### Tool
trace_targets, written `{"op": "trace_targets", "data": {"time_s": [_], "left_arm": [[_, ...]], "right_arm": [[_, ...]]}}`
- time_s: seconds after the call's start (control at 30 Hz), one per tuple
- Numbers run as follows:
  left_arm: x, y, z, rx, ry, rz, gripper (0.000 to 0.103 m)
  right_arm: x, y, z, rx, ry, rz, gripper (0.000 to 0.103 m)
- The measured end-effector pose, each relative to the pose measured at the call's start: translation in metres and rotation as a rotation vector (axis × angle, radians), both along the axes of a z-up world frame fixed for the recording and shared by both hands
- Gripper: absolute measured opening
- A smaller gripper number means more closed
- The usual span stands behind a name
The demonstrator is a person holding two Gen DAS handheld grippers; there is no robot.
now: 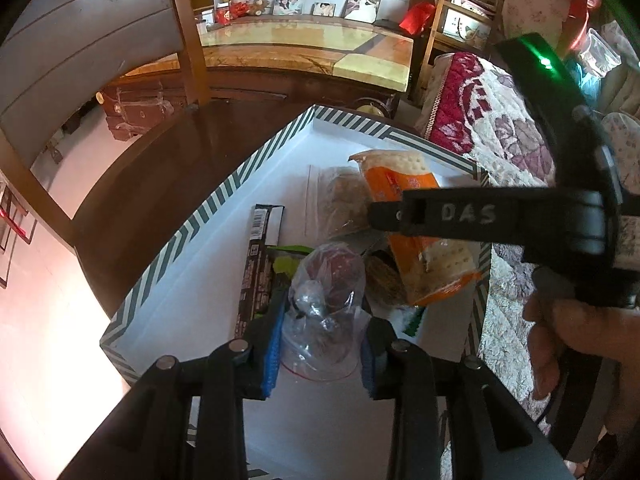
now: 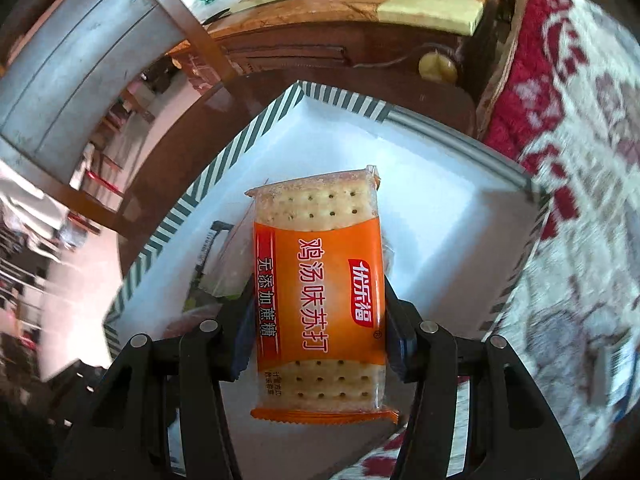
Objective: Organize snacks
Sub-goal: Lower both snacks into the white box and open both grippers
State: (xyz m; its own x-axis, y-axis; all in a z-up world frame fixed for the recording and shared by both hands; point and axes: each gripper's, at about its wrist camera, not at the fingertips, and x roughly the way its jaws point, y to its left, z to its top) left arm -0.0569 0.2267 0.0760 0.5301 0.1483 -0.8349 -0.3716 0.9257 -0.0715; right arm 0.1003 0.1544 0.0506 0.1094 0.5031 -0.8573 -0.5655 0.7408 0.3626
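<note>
A white box [image 1: 208, 264] with a green-striped rim [image 2: 256, 136] holds several snacks. My left gripper [image 1: 322, 332] is inside the box, its blue pads closed on a clear plastic bag of dark snacks [image 1: 326, 292]. A dark narrow snack bar [image 1: 260, 264] lies left of the bag, and a clear bag of brown biscuits [image 1: 344, 200] lies further back. My right gripper [image 2: 320, 320] is shut on an orange soda cracker pack [image 2: 320, 296] and holds it above the box. In the left wrist view the right gripper's finger [image 1: 440, 216] crosses that pack [image 1: 404, 184].
The box sits on a dark wooden table [image 1: 168, 168]. A red and white floral quilt [image 1: 500, 120] lies to the right. A grey chair back [image 1: 80, 40] stands at the left. A marble-topped cabinet [image 1: 304, 48] is behind.
</note>
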Motion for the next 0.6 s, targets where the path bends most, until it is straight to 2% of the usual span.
{"op": "trace_targets", "data": {"time_s": [0.07, 0.2, 0.3, 0.4, 0.6], "left_arm": [[0.000, 0.000, -0.002, 0.002, 0.008, 0.007, 0.041], [-0.001, -0.001, -0.004, 0.005, 0.016, 0.019, 0.059], [-0.004, -0.002, -0.001, 0.006, 0.004, 0.027, 0.069], [-0.006, -0.003, 0.004, 0.016, -0.008, 0.037, 0.075], [-0.008, -0.012, 0.015, 0.046, -0.036, 0.031, 0.078]], "right_arm": [[-0.002, -0.003, 0.001, 0.026, 0.017, -0.001, 0.057], [-0.007, -0.014, 0.010, 0.047, 0.005, -0.009, 0.063], [-0.010, -0.026, 0.017, 0.054, -0.005, -0.031, 0.063], [-0.015, -0.041, 0.022, 0.062, -0.021, -0.044, 0.063], [-0.029, -0.079, 0.037, 0.091, -0.070, -0.079, 0.063]]}}
